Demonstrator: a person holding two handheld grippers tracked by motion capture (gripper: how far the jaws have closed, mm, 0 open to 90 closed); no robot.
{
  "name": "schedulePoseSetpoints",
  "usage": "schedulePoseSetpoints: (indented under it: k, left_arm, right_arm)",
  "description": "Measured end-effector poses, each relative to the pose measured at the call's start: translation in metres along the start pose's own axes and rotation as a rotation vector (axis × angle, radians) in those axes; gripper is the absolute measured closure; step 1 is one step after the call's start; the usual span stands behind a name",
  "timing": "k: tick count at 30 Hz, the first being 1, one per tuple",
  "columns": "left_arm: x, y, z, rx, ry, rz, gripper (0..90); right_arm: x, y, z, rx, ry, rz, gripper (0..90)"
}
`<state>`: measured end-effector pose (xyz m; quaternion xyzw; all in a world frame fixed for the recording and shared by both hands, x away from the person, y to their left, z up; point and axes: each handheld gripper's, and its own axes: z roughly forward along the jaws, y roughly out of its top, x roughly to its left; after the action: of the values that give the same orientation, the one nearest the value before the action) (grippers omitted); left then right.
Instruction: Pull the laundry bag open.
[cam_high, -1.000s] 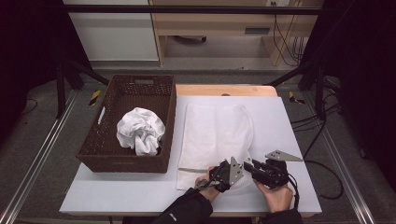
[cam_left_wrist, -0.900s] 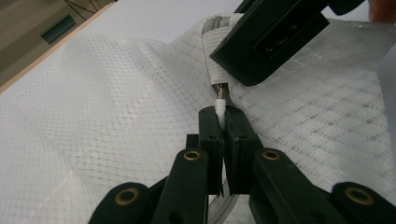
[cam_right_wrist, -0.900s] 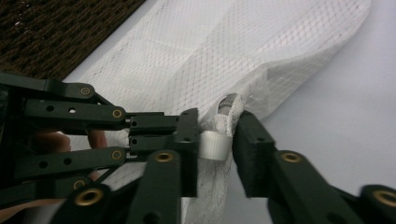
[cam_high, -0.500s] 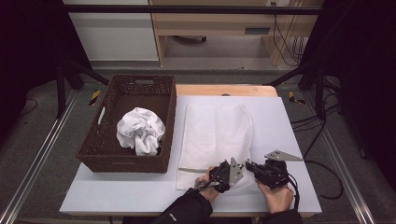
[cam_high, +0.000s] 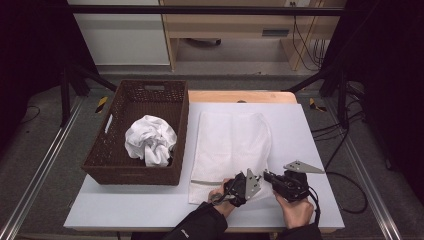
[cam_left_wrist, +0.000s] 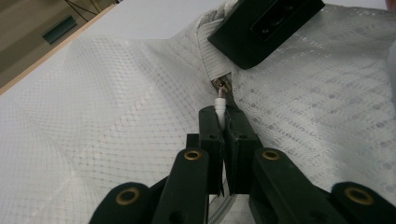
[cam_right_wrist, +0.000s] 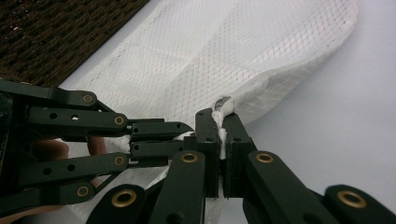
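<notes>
At the left of the white table (cam_high: 300, 130) stands a dark brown woven wicker basket (cam_high: 112, 165), and a crumpled white cloth (cam_high: 150, 140) lies inside it. Just right of the basket, a flat white mesh laundry bag (cam_high: 232, 145) lies spread on the tabletop, its long side running away from the person and its near end at the grippers.

The left gripper (cam_high: 231, 187) rests at the bag's near edge. In the left gripper view its jaws are clamped on the small white zipper pull (cam_left_wrist: 221, 105), which sticks out between the tips toward the bag's woven seam band.

Just to its right, the right gripper (cam_high: 267, 177) meets the same near edge, tips almost touching the left one. Its jaws have just been closing, and in the right gripper view they are pinched on a bunched fold of the bag's mesh edge (cam_right_wrist: 223, 108), with the left gripper's linkage (cam_right_wrist: 140, 133) close alongside.
</notes>
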<state>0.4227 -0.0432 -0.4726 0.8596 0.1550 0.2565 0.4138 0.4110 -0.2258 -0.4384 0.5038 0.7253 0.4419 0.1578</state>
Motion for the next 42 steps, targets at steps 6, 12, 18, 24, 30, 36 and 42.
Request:
schedulePoseSetpoints:
  k: [6,12,18,24,30,36,42]
  left_arm:
    - [0.003,-0.001,0.004,-0.037,0.024,-0.012,80.0]
    - [0.009,-0.002,0.006,-0.024,0.053,-0.043,74.0]
    - [0.012,-0.003,0.002,-0.071,0.029,-0.054,77.3]
    - [0.013,-0.004,0.0,-0.103,-0.027,-0.067,81.4]
    - [0.011,-0.006,-0.002,-0.113,-0.046,-0.048,84.2]
    - [0.009,-0.005,-0.002,-0.135,-0.093,-0.043,83.6]
    - [0.01,-0.006,0.0,-0.121,-0.101,-0.059,78.7]
  right_arm:
    - [0.002,0.0,-0.002,-0.025,0.017,-0.024,87.9]
    - [0.002,0.0,-0.003,-0.028,0.014,-0.025,87.9]
    - [0.001,-0.001,-0.003,-0.026,0.013,-0.026,87.8]
    - [-0.001,-0.001,-0.004,-0.028,0.004,-0.023,87.8]
    - [-0.002,-0.002,-0.003,-0.024,0.002,-0.022,87.8]
    - [-0.001,-0.002,-0.002,-0.018,0.009,-0.026,87.8]
    - [-0.002,-0.002,-0.002,-0.018,0.008,-0.027,87.8]
